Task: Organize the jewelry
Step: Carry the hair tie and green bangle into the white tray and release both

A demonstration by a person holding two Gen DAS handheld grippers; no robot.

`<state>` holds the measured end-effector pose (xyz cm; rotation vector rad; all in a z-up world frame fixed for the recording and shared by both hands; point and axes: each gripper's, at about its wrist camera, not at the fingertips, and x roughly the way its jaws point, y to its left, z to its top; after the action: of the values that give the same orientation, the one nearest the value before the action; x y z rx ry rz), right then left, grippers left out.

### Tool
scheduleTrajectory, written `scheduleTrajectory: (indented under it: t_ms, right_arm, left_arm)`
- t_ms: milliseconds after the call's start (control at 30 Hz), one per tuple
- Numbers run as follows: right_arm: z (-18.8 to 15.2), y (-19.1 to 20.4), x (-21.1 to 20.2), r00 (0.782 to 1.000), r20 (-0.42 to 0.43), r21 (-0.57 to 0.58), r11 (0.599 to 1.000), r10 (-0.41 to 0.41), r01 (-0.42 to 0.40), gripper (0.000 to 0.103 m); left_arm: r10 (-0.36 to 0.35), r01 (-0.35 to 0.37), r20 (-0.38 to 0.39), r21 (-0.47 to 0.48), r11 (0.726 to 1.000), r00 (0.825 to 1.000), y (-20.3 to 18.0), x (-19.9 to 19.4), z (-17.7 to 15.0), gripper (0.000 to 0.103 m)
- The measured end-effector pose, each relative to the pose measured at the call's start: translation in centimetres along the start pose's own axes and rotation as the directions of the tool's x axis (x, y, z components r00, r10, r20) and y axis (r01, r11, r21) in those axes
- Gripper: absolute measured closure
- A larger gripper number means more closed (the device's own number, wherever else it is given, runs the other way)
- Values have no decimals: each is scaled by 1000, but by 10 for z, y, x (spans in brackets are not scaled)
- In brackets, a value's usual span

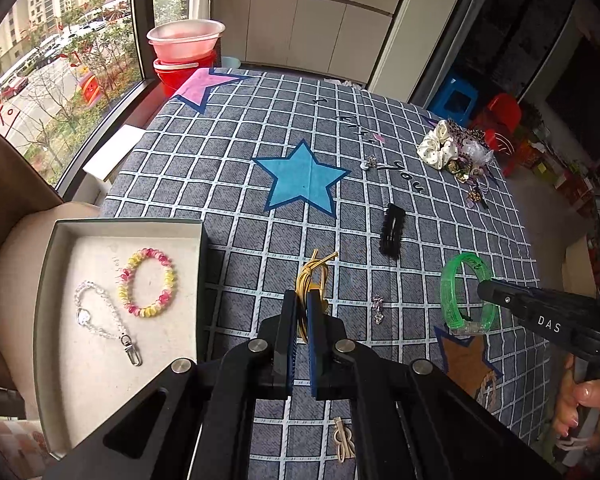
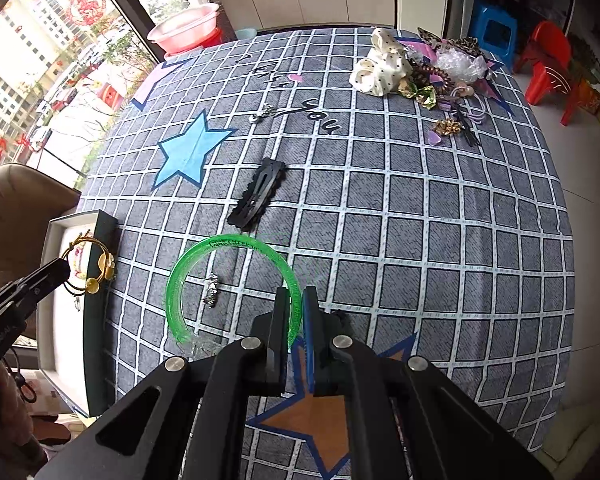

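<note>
Your left gripper (image 1: 301, 304) pinches the gold cord bracelet (image 1: 314, 276) between nearly closed fingers, the open box (image 1: 120, 222) just to its left. Your right gripper (image 2: 296, 304) clamps the rim of the green bangle (image 2: 220, 244). The cord looks light and limp, the bangle stiff and slick: grip each on its band.

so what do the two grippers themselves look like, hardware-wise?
Both match: matte black linkage arms with silver pivot pins, and two flat parallel fingers with blue inner pads. The right gripper carries white "DAS" lettering on its side. The left gripper shows no lettering in its own camera.
</note>
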<state>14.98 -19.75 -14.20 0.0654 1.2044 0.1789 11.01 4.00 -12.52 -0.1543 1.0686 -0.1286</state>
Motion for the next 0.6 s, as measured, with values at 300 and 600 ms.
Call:
scheduleTrajectory:
  t_ms: [300, 600]
  right_arm:
    - [-1, 81, 3, 997, -19, -148, 986, 74, -76, 96]
    - [-2, 175, 23, 988, -63, -317, 936, 142, -155, 96]
  left_arm:
    - [69, -64, 38, -109, 992, 997, 64, -35, -26, 91]
    - [139, -128, 38, -218, 968, 990, 125, -48, -50, 91]
